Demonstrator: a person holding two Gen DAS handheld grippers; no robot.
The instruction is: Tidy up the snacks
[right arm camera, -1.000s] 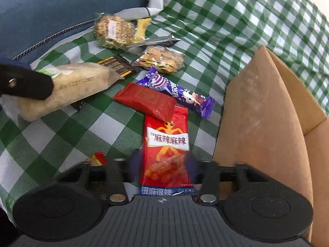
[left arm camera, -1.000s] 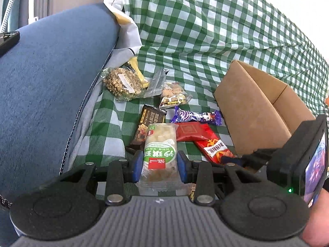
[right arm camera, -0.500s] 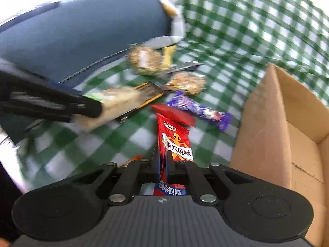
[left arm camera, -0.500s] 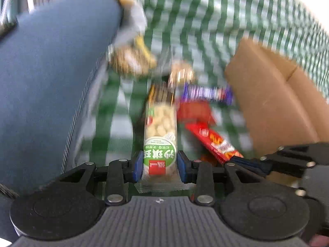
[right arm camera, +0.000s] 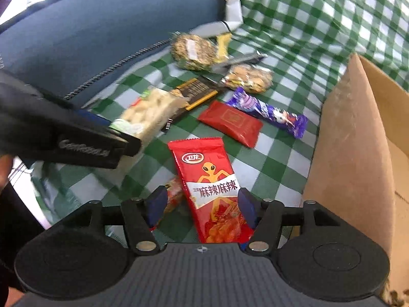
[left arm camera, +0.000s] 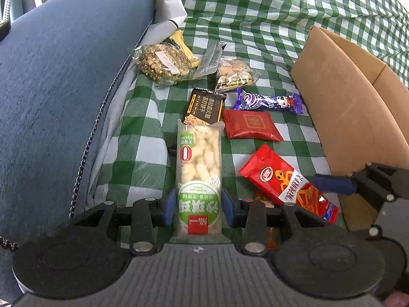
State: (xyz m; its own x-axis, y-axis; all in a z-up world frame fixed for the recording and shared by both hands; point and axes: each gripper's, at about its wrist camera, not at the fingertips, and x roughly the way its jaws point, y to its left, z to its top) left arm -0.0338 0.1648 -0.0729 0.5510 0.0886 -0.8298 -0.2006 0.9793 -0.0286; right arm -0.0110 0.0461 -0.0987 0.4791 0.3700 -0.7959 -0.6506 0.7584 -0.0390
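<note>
A home living room: blue sofa cushion [left arm camera: 58,81] beside a green checked tablecloth [left arm camera: 268,12]

snacks [left arm camera: 251,128] on cloth [left arm camera: 268,12] | box [left arm camera: 345,97] right | cushion [left arm camera: 56,76] left

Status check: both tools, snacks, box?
Left tool shut on puffed-rice bar. Right tool just opened, red spicy pack loose between pads. Cardboard box open, nothing blocking.

We see right gripper [right arm camera: 202,204] jaws just opened, apart | red spicy-strip packet [right arm camera: 208,179] lies between them | cardboard box [right arm camera: 358,140] at right.
</note>
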